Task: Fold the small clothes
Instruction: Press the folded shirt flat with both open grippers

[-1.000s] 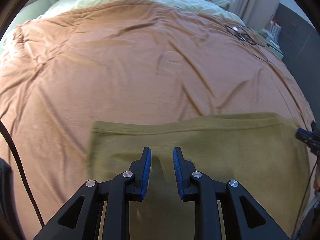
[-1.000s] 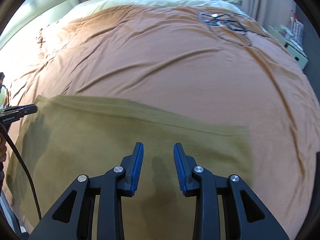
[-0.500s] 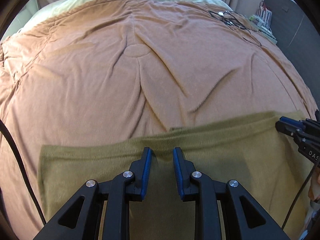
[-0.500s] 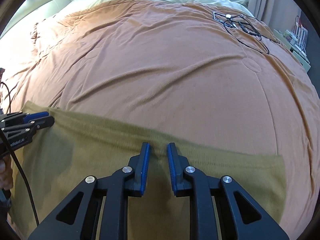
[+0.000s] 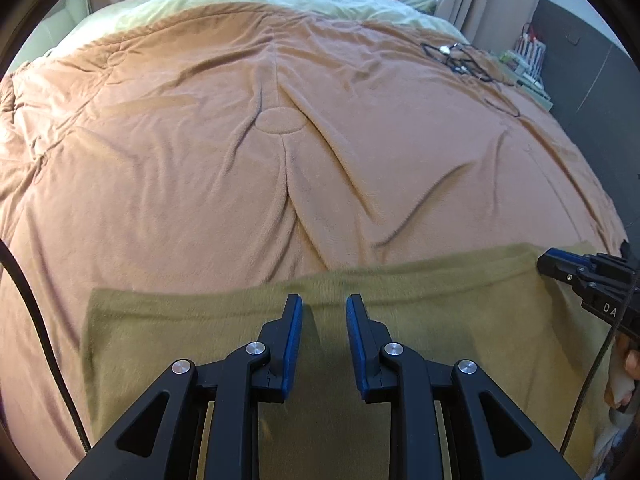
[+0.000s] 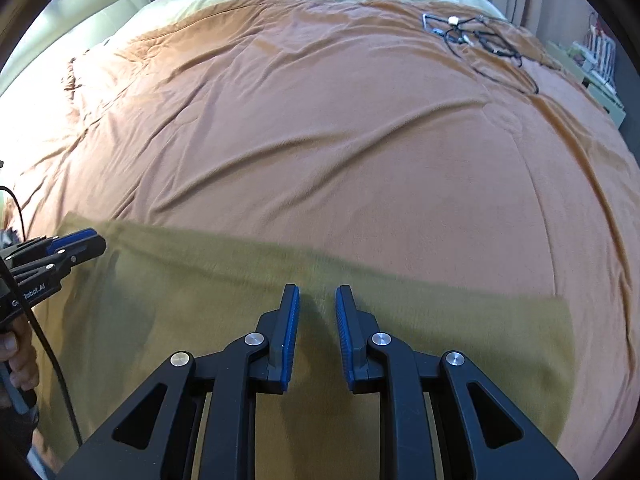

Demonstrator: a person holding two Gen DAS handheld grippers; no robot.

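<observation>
**A:** Trying to work out the grab on this olive garment [image 5: 160, 340]. Lying flat on the orange blanket [image 5: 280, 160] on the bed, right? Which way from the jaws?

**B:** Yep, flat, spread under and just ahead of both sets of jaws. Long axis running side to side, crosswise to where the jaws point. Far edge sitting right at the tips in both wrist views.

**A:** And the jaws themselves?

**B:** Left gripper [image 5: 323, 300]: narrow gap, blue pads apart, nothing pinched as far as can be seen, just cloth below. Right gripper [image 6: 316, 290]: just been closing, now down to a similar slim gap. No fold standing up between the pads either, only flat fabric underneath.

**A:** So who takes what?

**B:** Left gripper nearer the left half, with that corner off to the left of its jaws. Right gripper nearer the right half, corner out to the right of its jaws. Probably needs both dropping onto that far edge together, then pulling it back toward the near side. Only a guess though.

**A:** Risk?

**B:** Grabbing blanket along with the hem, since both are plush and touching.
</observation>
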